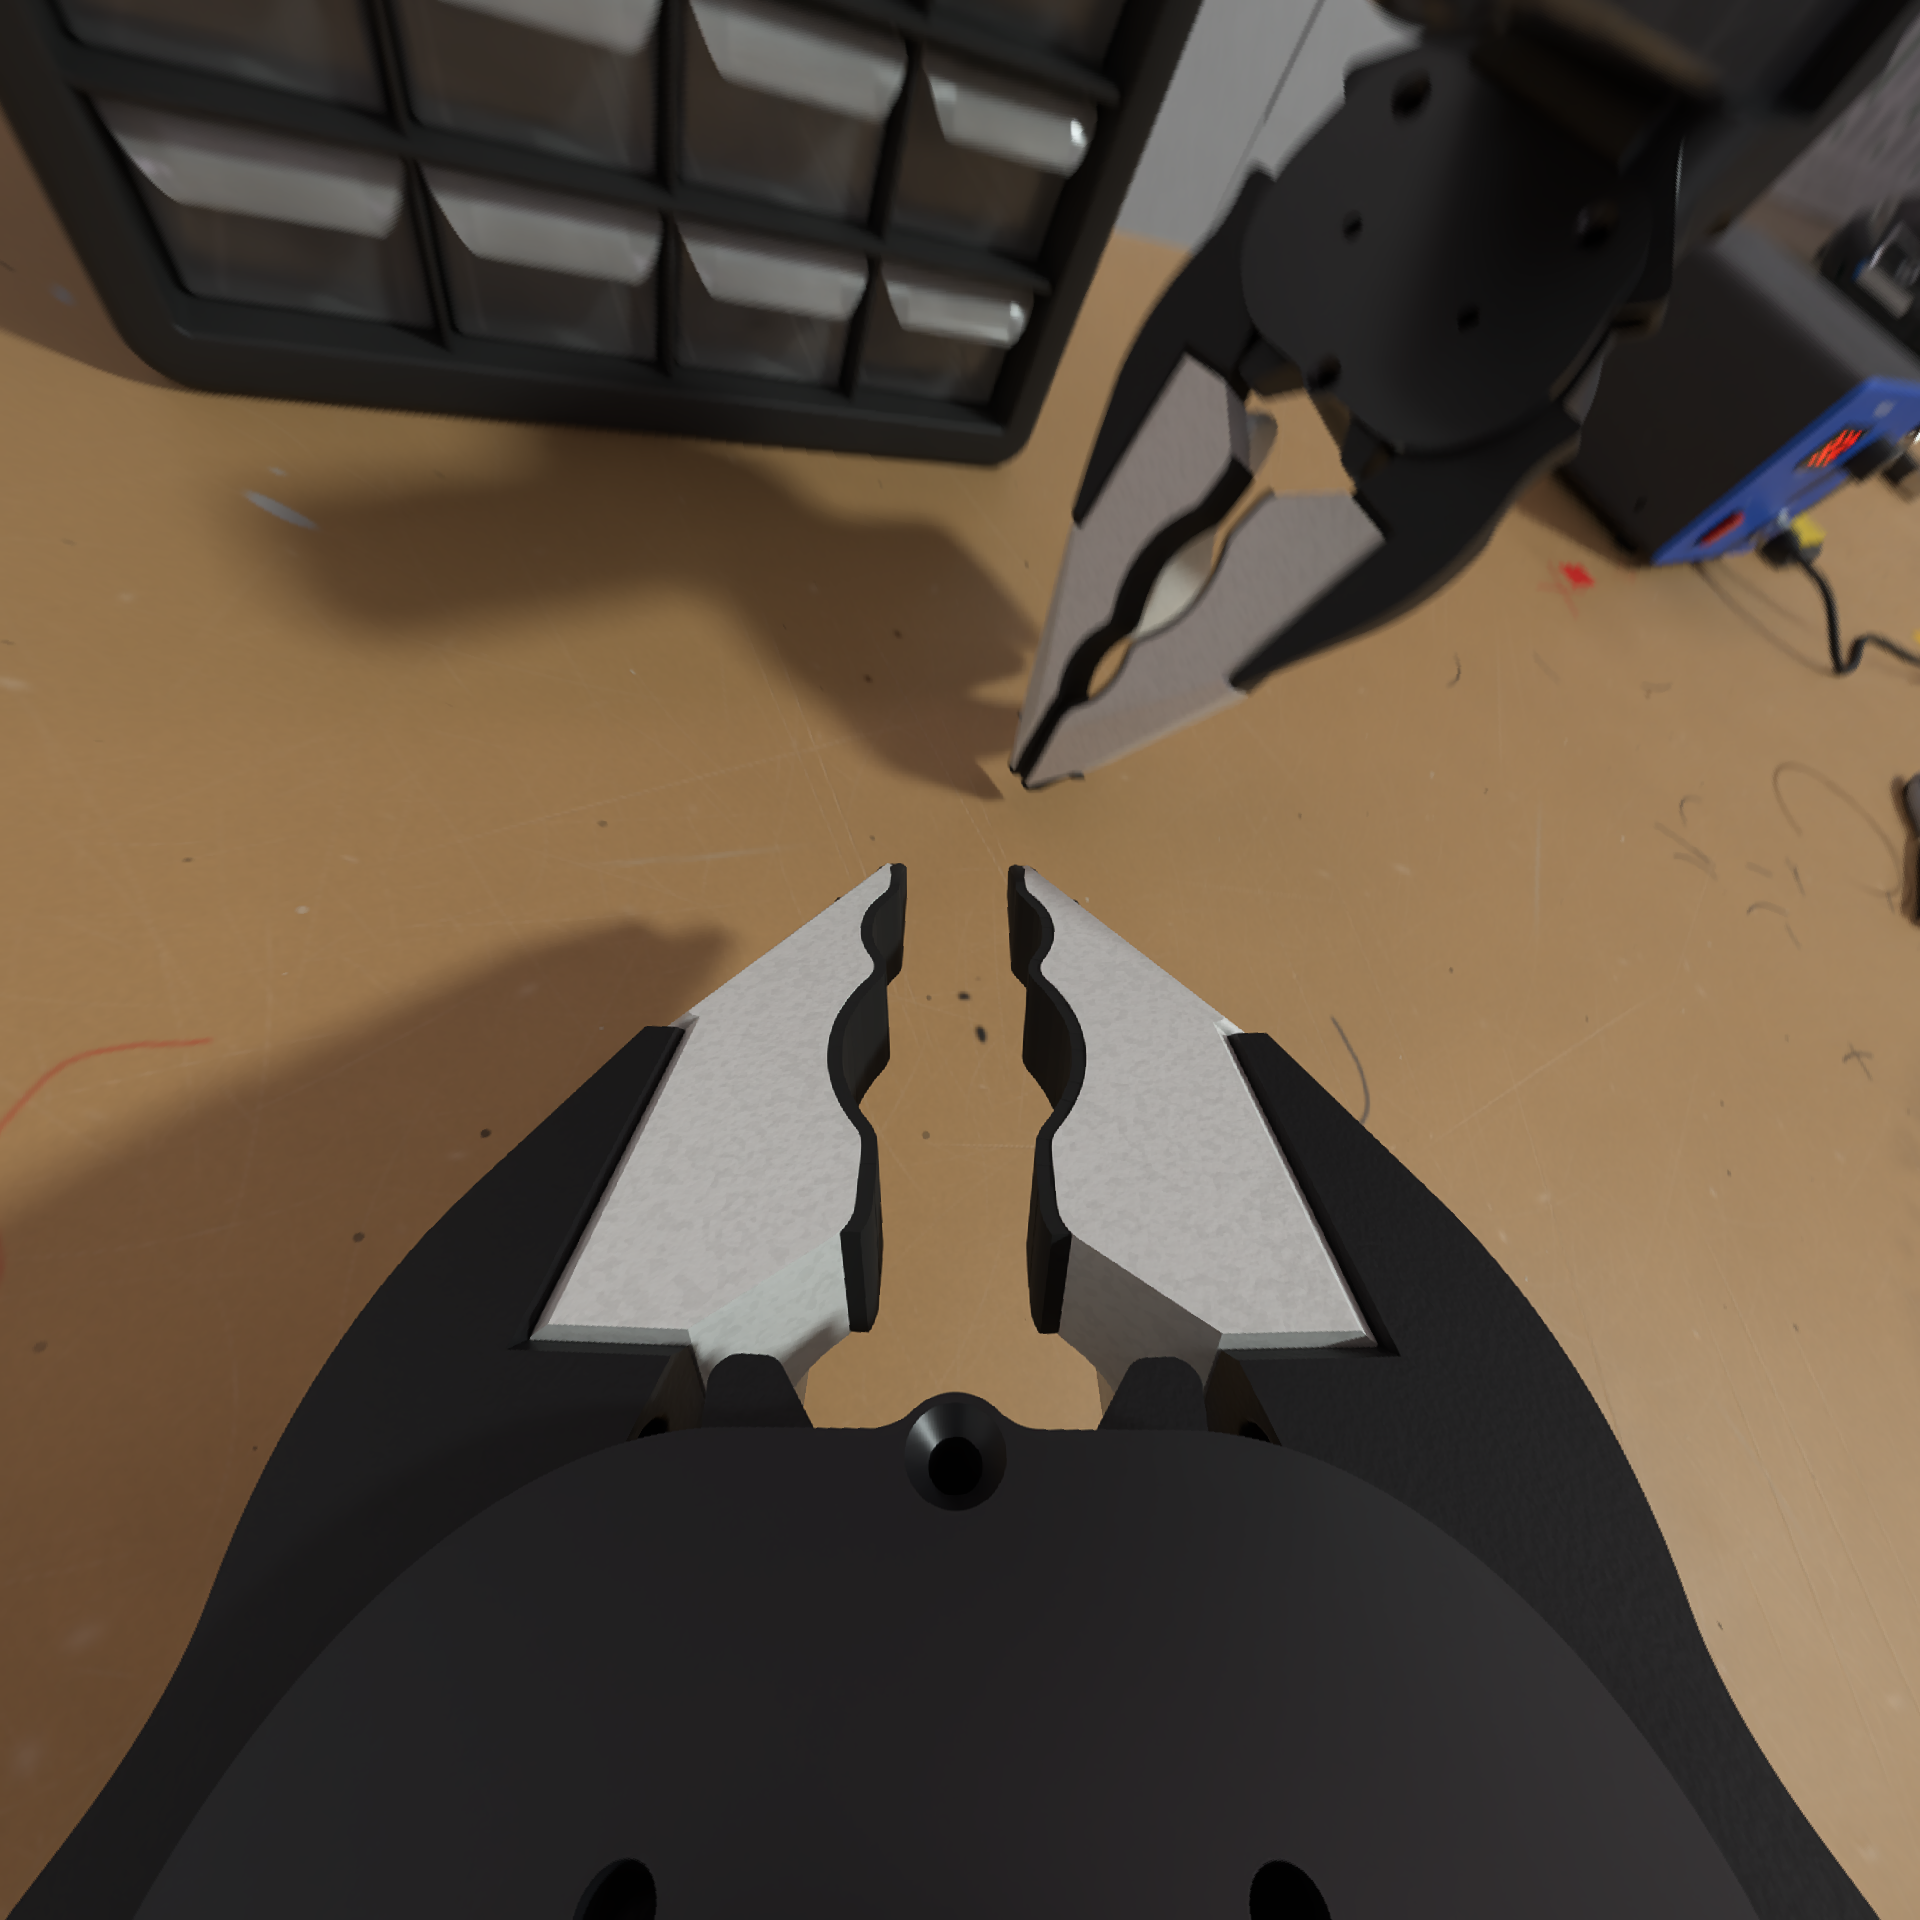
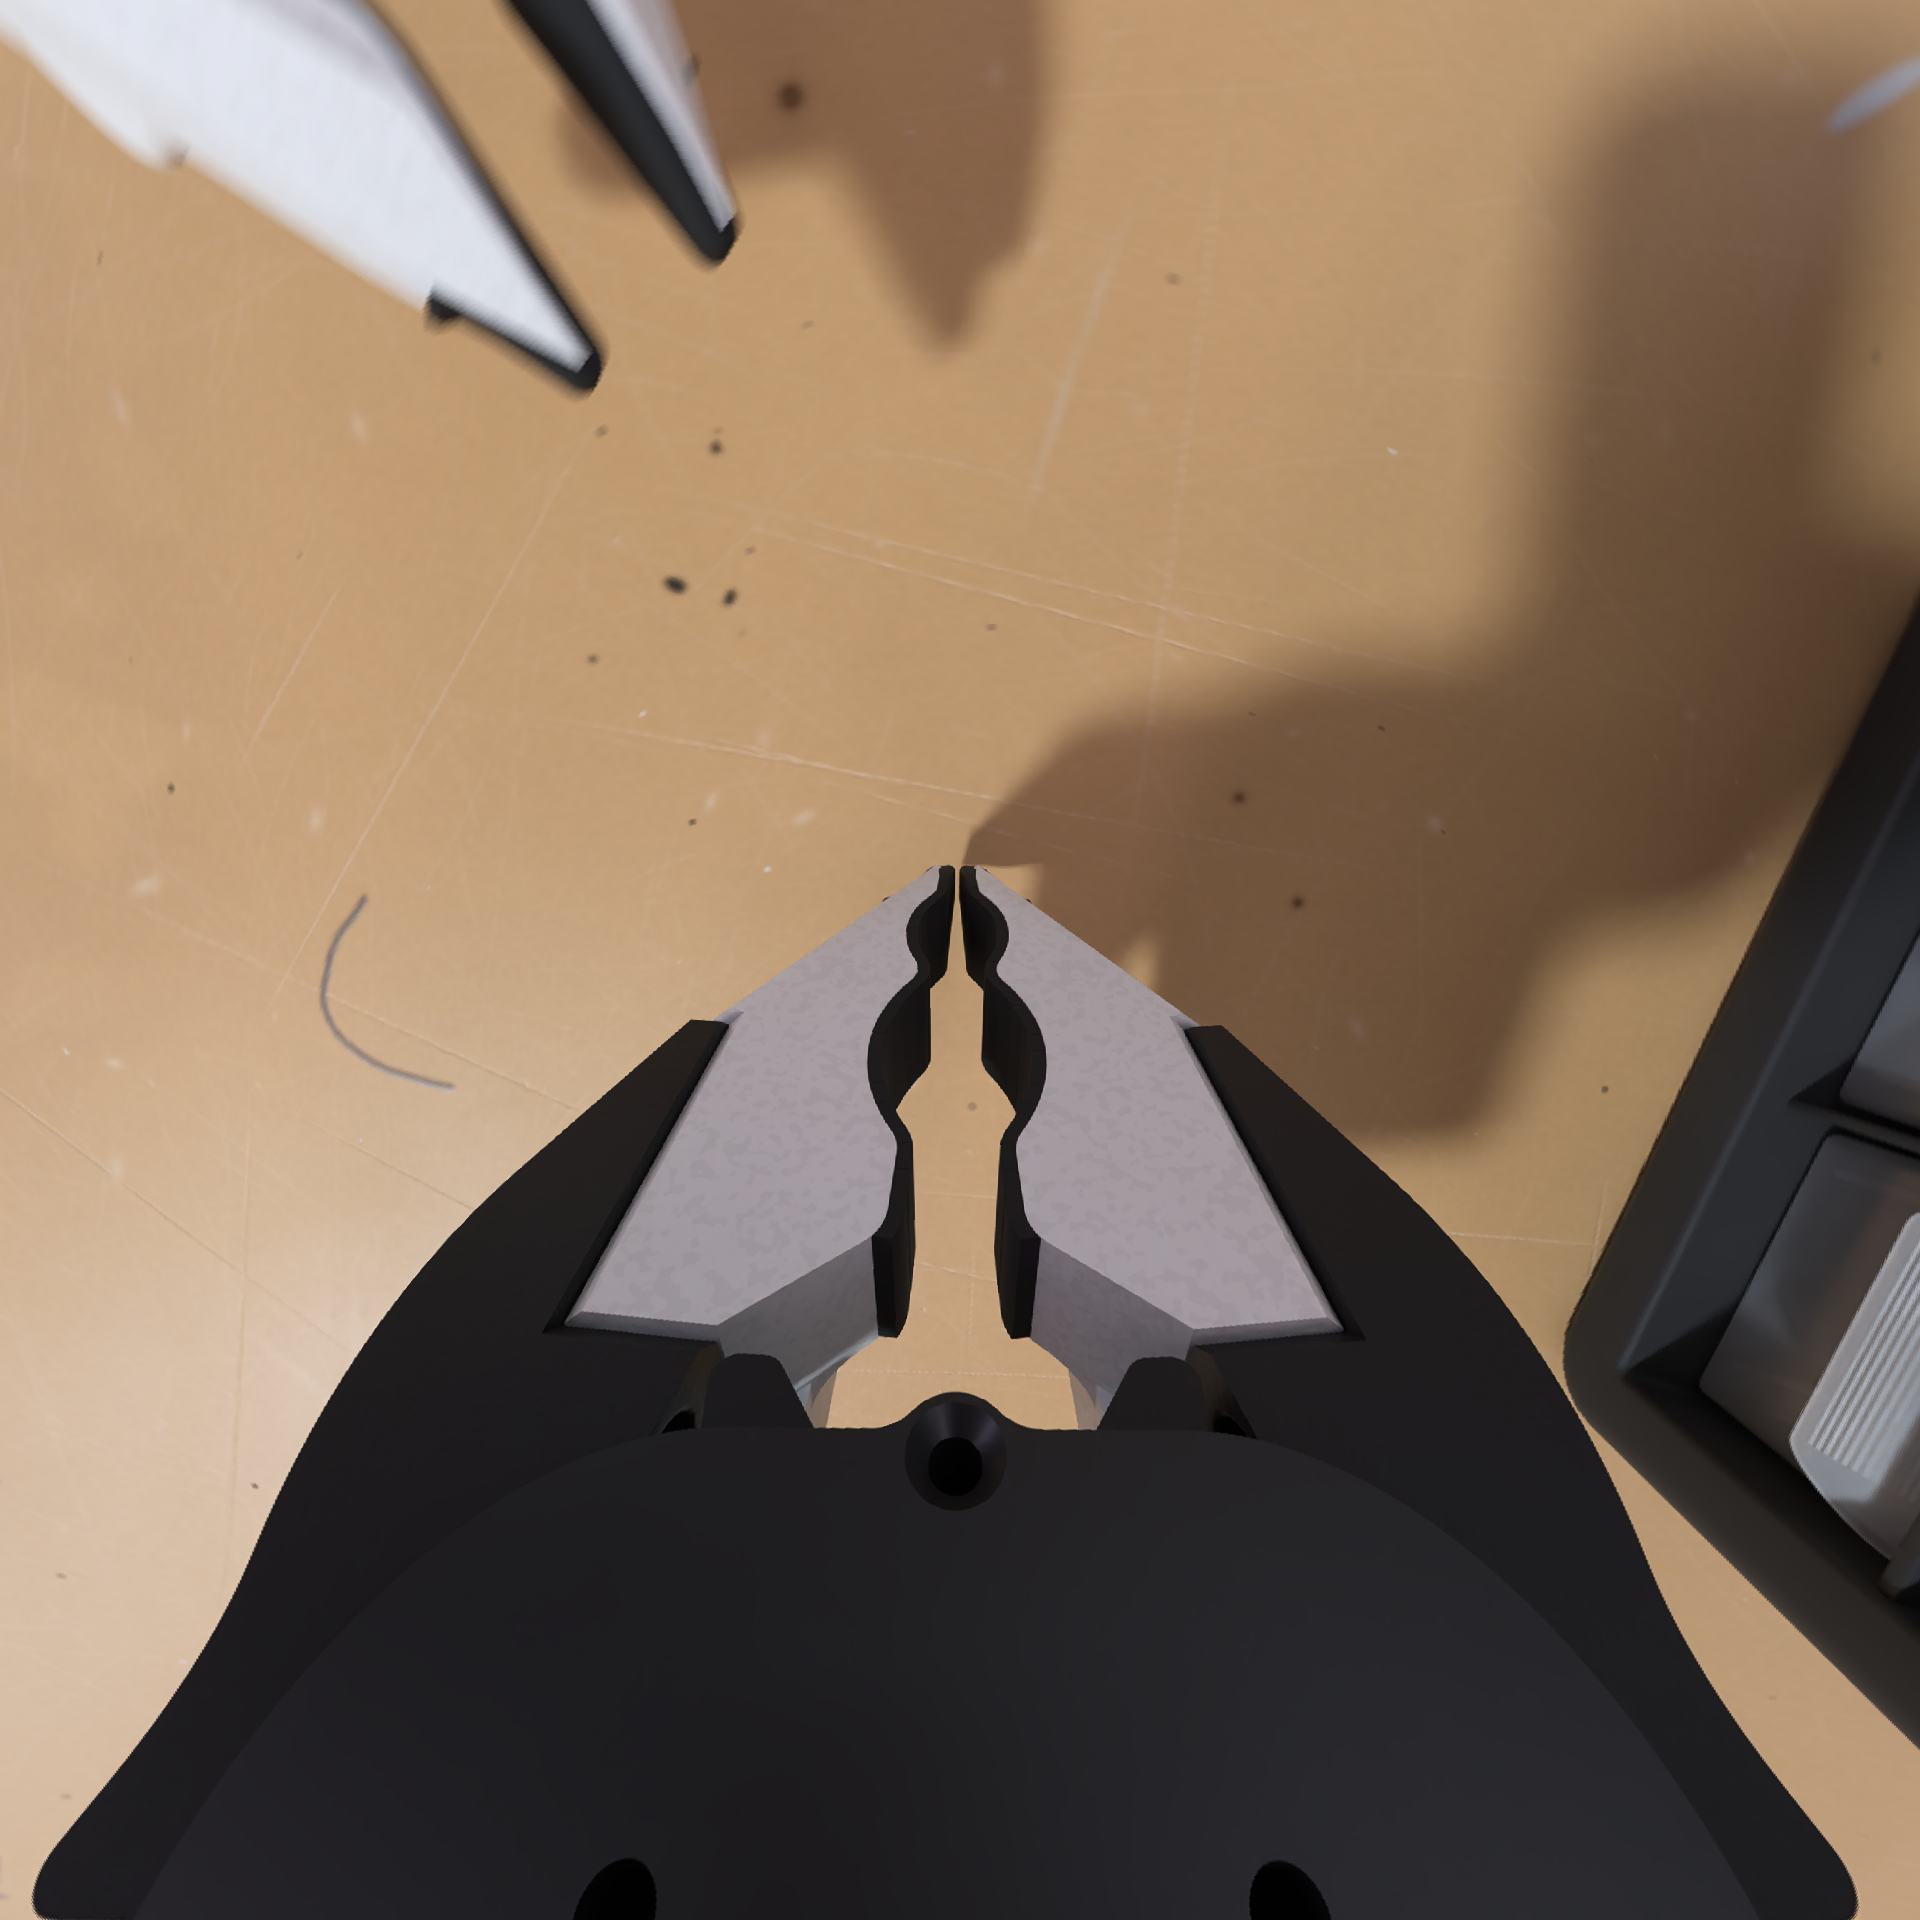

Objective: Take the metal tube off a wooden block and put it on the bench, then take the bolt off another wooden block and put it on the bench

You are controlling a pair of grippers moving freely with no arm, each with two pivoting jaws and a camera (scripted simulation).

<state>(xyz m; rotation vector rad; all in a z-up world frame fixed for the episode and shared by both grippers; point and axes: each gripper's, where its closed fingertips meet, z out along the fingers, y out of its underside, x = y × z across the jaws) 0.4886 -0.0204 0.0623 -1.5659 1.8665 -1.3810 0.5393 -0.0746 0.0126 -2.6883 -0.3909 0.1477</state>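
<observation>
No metal tube, bolt or wooden block shows in either view. My left gripper (image 1: 956, 875) is open with a narrow gap and holds nothing; it hovers over the bare tan bench (image 1: 520, 831). My right gripper (image 2: 956, 873) is shut and empty, its tips close above the bench (image 2: 623, 727). In the left wrist view the right gripper (image 1: 1039, 779) points down just ahead and to the right of my left fingertips. In the right wrist view the left gripper (image 2: 655, 312) shows at the top left, its two fingers apart.
A black cabinet of small clear drawers (image 1: 582, 229) stands at the back left of the bench; its corner shows in the right wrist view (image 2: 1818, 1299). A dark box (image 1: 1714, 384), a blue device (image 1: 1787, 478) and a black cable (image 1: 1839, 634) sit at the far right.
</observation>
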